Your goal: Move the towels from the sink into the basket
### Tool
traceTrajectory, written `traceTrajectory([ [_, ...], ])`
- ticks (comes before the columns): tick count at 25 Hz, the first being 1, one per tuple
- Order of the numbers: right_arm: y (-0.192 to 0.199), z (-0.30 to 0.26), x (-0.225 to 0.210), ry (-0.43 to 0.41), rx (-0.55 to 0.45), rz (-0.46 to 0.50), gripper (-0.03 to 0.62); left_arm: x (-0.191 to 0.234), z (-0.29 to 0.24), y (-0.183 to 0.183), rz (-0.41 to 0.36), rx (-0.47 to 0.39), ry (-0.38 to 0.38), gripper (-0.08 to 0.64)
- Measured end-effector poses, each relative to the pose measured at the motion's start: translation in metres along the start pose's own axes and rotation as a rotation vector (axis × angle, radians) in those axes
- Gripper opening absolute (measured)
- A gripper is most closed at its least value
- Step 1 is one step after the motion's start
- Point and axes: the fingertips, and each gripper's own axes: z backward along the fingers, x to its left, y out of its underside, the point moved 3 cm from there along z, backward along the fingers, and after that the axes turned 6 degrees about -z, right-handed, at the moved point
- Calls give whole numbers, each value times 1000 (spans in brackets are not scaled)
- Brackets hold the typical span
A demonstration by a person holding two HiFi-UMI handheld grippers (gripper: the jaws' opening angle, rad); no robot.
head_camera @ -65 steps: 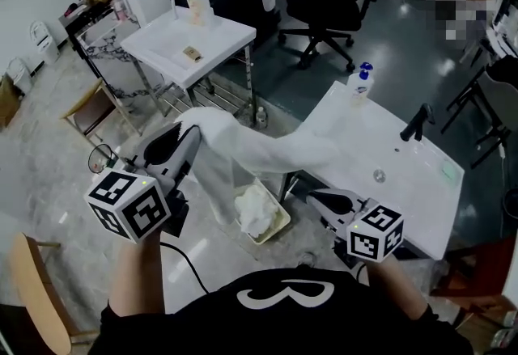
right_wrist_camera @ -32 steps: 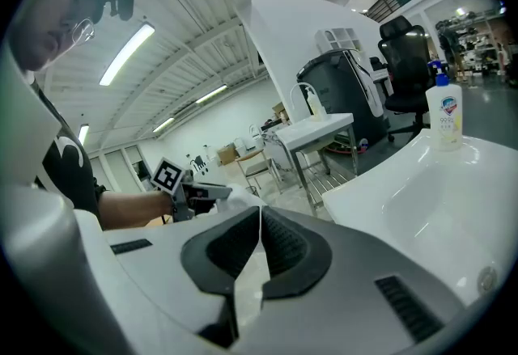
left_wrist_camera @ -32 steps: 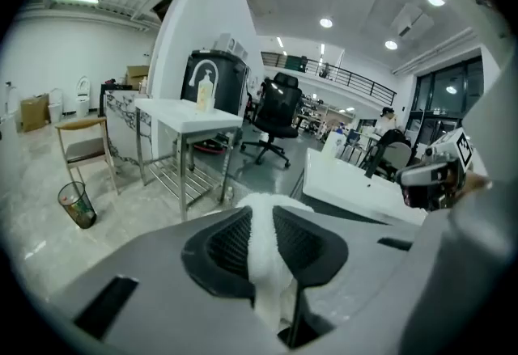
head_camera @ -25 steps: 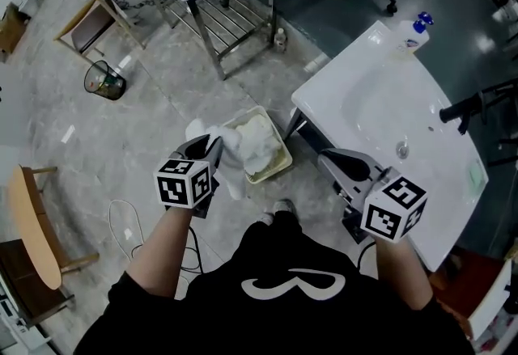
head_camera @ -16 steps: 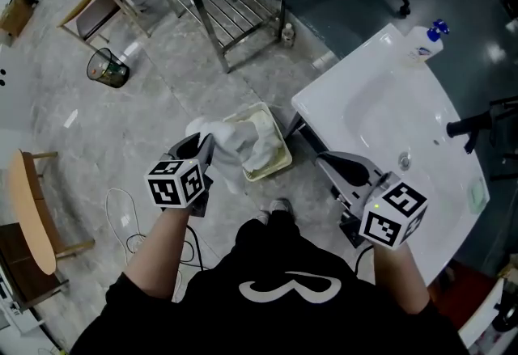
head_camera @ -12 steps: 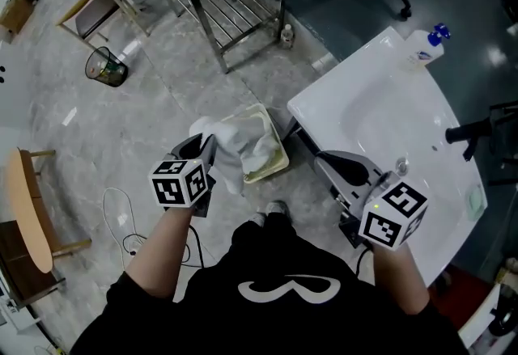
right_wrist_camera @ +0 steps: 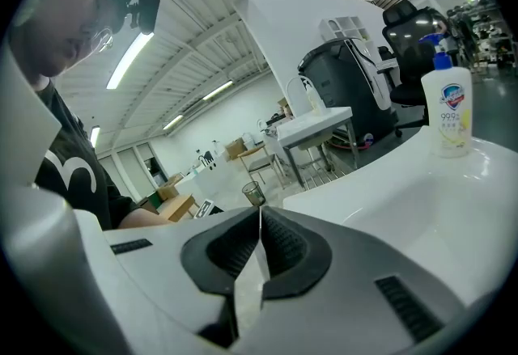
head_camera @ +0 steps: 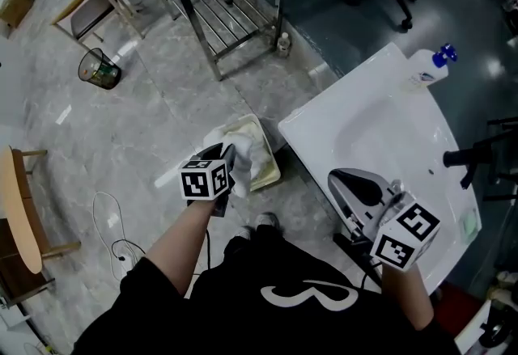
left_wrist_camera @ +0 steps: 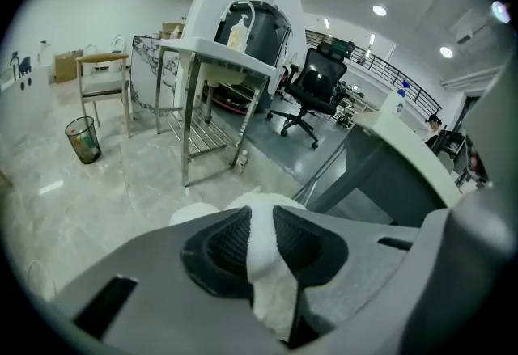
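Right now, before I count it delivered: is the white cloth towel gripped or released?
Gripped: the left gripper pinches the towel at the cream rectangular basket.

A white towel (head_camera: 247, 147) is filling most of the basket (head_camera: 272, 173), and the left gripper (head_camera: 230, 158) is crowding the basket's near-left rim. The sink (head_camera: 348, 127) is overhanging just right of the basket. Bare floor (head_camera: 146, 119) is lying open left of the basket, and a steel stand (head_camera: 235, 18) is standing well beyond it.
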Motion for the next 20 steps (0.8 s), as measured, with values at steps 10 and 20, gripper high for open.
traceTrajectory([
  [10, 4, 1, -31, 58, 28, -27, 12, 22, -70, 36, -22, 153, -40, 83],
  [20, 24, 6, -28, 114, 28, -39, 12, 27, -98, 75, -52, 269, 46, 241],
])
